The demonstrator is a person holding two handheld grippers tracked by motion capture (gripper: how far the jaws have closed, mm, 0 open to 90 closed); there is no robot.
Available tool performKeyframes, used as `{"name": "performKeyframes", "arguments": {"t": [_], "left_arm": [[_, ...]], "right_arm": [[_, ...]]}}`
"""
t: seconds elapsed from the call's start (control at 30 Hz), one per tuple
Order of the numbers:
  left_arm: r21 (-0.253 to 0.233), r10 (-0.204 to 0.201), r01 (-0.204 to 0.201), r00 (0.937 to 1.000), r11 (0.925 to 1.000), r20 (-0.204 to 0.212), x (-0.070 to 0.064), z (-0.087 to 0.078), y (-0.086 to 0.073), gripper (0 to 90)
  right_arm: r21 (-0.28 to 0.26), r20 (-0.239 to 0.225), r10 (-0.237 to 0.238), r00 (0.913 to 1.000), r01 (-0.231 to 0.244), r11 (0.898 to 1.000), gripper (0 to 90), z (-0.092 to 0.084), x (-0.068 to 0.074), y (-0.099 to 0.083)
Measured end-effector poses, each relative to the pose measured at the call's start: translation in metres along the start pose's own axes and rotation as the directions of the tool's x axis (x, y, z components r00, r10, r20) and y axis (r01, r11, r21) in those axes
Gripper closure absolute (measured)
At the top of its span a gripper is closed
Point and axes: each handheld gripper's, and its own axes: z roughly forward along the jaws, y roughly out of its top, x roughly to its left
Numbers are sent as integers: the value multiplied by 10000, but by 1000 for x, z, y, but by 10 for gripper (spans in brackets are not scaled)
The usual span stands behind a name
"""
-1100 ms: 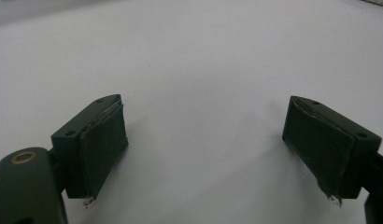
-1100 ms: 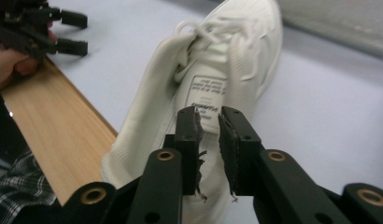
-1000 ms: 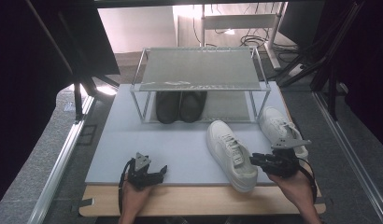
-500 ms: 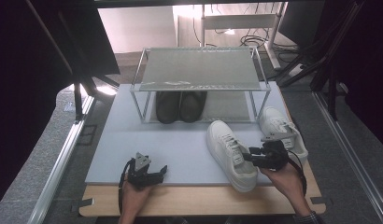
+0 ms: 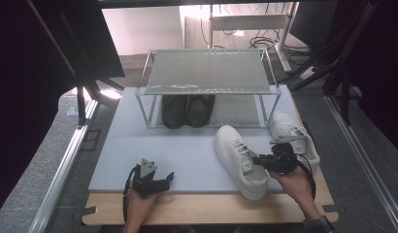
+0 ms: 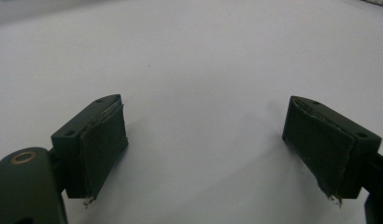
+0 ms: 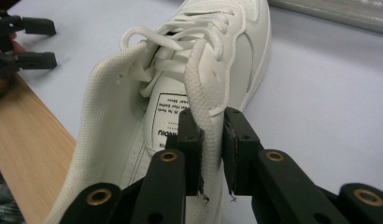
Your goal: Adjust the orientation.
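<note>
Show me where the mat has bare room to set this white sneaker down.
Bare mat lies between the rack's front legs and the left hand-held gripper, left of the held sneaker. The rack's top shelf is bare too. Crowded: the right side, where the right hand-held gripper grips that sneaker's collar beside the second white sneaker; black shoes sit under the rack's left part.

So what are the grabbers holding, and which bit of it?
The right gripper, whose jaws have just been closing, pinches the white shoe by the side wall of its opening, one jaw inside, one outside. The left gripper is open, holding nothing.
</note>
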Motion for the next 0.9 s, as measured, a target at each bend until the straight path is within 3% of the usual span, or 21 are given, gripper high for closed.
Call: {"name": "performKeyframes", "arguments": {"t": [0.23, 0.43, 0.6, 0.77, 0.9], "left_arm": [[2, 4, -4, 10000, 10000, 0, 0, 0, 0, 132], [1, 0, 0, 10000, 10000, 0, 0, 0, 0, 132], [3, 4, -4, 10000, 10000, 0, 0, 0, 0, 132], [4, 4, -4, 10000, 10000, -2, 0, 0, 0, 132], [4, -2, 2, 10000, 10000, -2, 0, 0, 0, 132]], "right_arm": [[-236, -680, 933, 9933, -951, 9952, 791, -1, -8, -2], [-375, -1121, 1758, 9780, -1809, 9828, 801, -3, -12, 0], [-402, -1384, 2039, 9692, -2112, 9766, 805, -5, -13, 1], [-316, -1847, 2465, 9514, -2564, 9660, 808, -5, -13, 1], [-481, -2124, 2545, 9434, -2702, 9616, 811, -5, -11, 3]]}}
